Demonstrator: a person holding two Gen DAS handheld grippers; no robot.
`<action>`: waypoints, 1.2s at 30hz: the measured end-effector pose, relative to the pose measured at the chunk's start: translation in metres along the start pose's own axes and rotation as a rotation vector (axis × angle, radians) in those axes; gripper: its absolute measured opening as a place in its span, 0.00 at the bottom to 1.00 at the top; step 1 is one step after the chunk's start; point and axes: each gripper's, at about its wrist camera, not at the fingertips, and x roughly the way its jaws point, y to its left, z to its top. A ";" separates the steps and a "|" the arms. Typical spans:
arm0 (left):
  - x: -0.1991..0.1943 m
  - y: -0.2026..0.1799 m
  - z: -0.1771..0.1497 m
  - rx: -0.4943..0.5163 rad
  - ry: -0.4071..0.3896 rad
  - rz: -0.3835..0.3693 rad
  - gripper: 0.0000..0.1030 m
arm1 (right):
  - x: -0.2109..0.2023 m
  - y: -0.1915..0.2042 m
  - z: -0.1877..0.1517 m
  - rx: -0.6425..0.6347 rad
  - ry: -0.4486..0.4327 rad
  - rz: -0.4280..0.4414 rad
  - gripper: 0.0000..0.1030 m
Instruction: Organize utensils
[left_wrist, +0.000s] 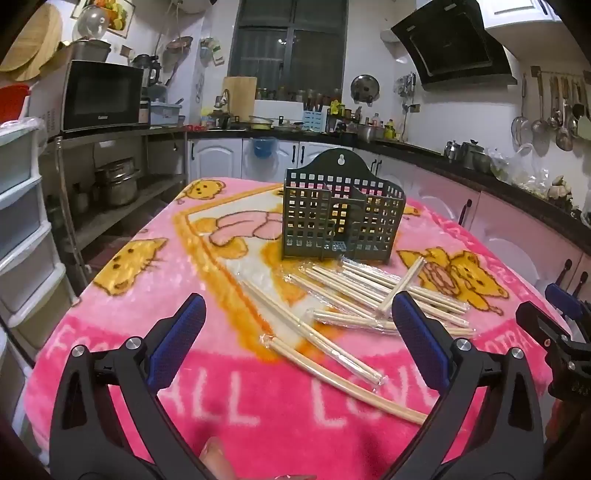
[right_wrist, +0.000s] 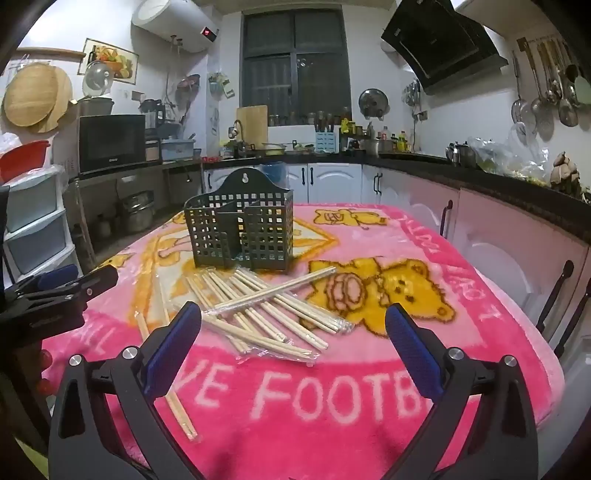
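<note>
Chopsticks (left_wrist: 373, 291) lie scattered in front of the green perforated utensil holder (left_wrist: 340, 218), many still sealed in clear plastic sleeves, on the pink blanket (left_wrist: 258, 413) that covers the bench. You will likely find them light and stiff, but the film looks slick and the round sticks may roll or slip sideways under pressure. Take a pair near its middle, across the sticks, so it stays balanced when you tip it upright over a compartment of the holder. Pick from the loose edge of the pile in front of the holder, not the crossed stack. Your left tongs (left_wrist: 295, 328) are spread wide and empty, and your right tongs (right_wrist: 291, 336) likewise gape with nothing between them.
</note>
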 end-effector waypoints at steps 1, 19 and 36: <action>0.000 0.000 0.000 -0.001 -0.001 0.000 0.90 | 0.000 0.000 0.000 0.001 0.001 0.001 0.94; 0.000 0.001 0.000 -0.008 -0.015 -0.001 0.90 | -0.008 0.006 0.001 -0.008 -0.011 0.002 0.94; -0.001 0.001 0.000 -0.009 -0.020 -0.002 0.90 | -0.008 0.007 0.002 -0.009 -0.012 0.002 0.94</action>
